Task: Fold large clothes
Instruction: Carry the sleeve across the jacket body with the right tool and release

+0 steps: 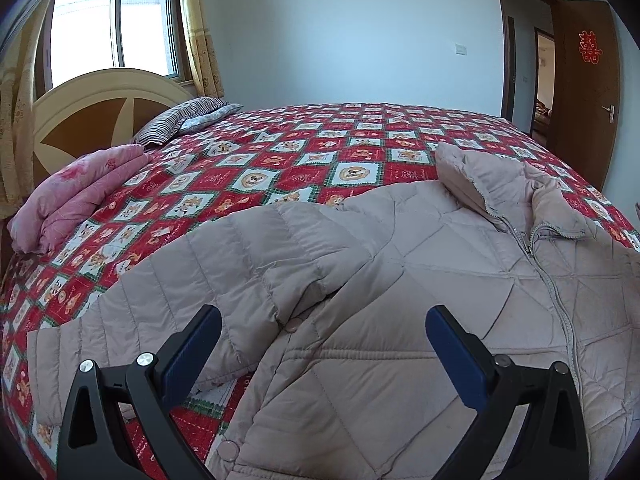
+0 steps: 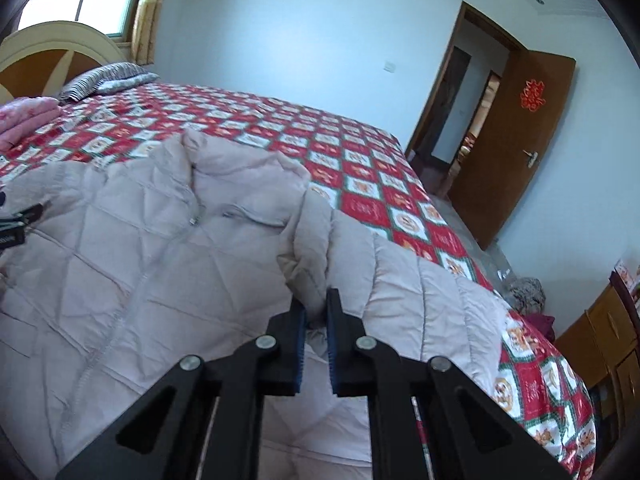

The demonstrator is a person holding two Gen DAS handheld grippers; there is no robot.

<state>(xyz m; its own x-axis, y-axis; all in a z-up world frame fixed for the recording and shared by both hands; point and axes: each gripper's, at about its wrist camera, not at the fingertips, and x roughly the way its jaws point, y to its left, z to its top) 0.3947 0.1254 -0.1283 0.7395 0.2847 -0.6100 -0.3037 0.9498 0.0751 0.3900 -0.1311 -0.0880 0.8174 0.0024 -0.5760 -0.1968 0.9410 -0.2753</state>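
Note:
A pale pink-beige quilted jacket (image 1: 400, 280) lies front up on the bed, zipped, with its collar toward the far side. My left gripper (image 1: 323, 316) hovers open and wide over the jacket's armpit, where one sleeve (image 1: 180, 292) runs out to the left; nothing is between its fingers. In the right wrist view the jacket (image 2: 120, 260) fills the left half. My right gripper (image 2: 316, 308) is shut on a raised fold of the other sleeve (image 2: 312, 248) near the shoulder, and the fabric bunches up between the blue pads.
The bed wears a red chequered sheet (image 1: 280, 152). A folded pink quilt (image 1: 76, 196) and a striped pillow (image 1: 188, 120) lie by the headboard. A brown door (image 2: 516, 140) stands open beyond the bed's foot. A wooden cabinet (image 2: 608, 328) and a clothes heap (image 2: 528, 292) sit to the right.

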